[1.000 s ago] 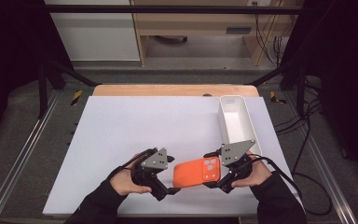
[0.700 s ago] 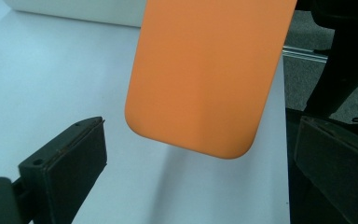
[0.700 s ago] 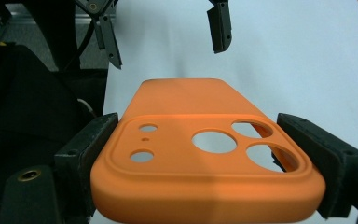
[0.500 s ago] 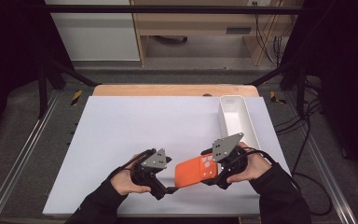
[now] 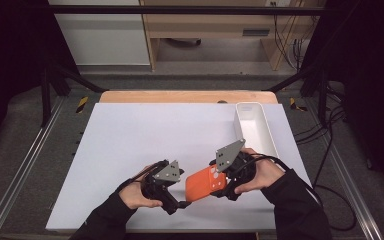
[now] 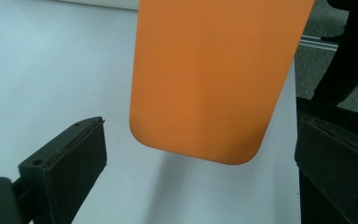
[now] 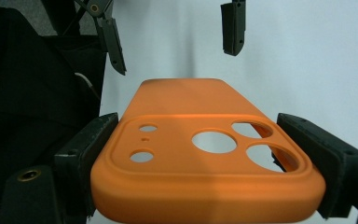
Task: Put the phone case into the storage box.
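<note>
An orange phone case [image 5: 203, 186] hangs just above the white mat near the front edge. My right gripper [image 5: 221, 184] is shut on its camera-cutout end, and its pads [image 7: 87, 150] press both long sides of the phone case [image 7: 205, 158]. My left gripper [image 5: 183, 198] stands open at the plain end. In the left gripper view the phone case's [image 6: 214, 79] rounded end reaches in between the wide-apart pads [image 6: 72, 165] without touching either. The left gripper's [image 7: 172, 37] two jaws appear spread beyond the case in the right gripper view.
A long white tray [image 5: 254, 127] stands at the right rear of the white mat [image 5: 145, 135]. A wooden table edge [image 5: 180, 96] runs behind the mat. Metal rails line both sides, and cables trail off to the right.
My right gripper has lifted and shifted a little leftward with the orange case, tilting its top plate upward. The left hand has stayed where it was.
</note>
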A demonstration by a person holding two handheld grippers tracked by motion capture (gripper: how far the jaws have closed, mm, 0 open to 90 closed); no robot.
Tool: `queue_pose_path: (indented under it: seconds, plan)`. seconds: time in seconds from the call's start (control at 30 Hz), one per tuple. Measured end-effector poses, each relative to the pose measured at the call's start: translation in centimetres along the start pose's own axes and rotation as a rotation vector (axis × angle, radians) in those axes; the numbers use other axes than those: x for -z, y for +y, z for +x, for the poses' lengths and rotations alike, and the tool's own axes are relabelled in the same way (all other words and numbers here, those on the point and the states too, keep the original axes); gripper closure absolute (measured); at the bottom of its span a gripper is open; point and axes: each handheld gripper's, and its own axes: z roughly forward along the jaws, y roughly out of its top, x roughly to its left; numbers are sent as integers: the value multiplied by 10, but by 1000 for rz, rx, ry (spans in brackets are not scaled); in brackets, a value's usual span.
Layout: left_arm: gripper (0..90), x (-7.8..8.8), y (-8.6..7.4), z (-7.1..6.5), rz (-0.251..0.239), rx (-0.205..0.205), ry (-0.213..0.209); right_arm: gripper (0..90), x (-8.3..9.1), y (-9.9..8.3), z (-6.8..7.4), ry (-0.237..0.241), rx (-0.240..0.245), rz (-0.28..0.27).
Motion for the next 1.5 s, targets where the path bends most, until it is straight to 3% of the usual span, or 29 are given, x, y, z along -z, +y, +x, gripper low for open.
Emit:
queue_pose_path:
  seconds: [0.73, 1.5]
  plan:
    - [13, -10, 12, 3, 114, -54, -14, 162, -15, 22, -1, 14, 32, 90]
    - [13, -26, 27, 4, 205, -114, -16, 162, -23, 32, -1, 13, 58, 118]
